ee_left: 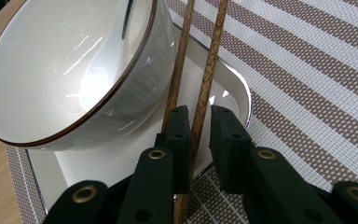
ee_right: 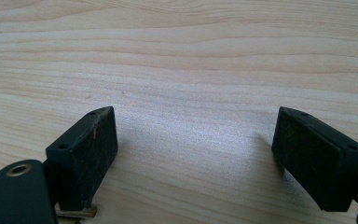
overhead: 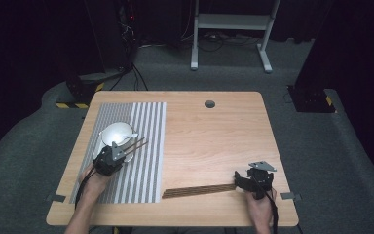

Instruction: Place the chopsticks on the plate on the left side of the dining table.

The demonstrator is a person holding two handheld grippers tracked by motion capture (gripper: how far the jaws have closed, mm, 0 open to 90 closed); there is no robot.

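A white bowl with a brown rim sits on a white dish at the back left of a striped placemat. A pair of brown wooden chopsticks lies beside the bowl, over the dish's edge. My left gripper has one stick between its jaws and the other along the outside of the left pad. A small gap shows beside the stick, so the jaws stand slightly open. My right gripper is wide open over bare wood.
A dark brown slatted strip lies near the front edge, its right end at my right gripper. The wooden table has a round cable hole at the back. Beyond it stand a white desk frame and dark equipment.
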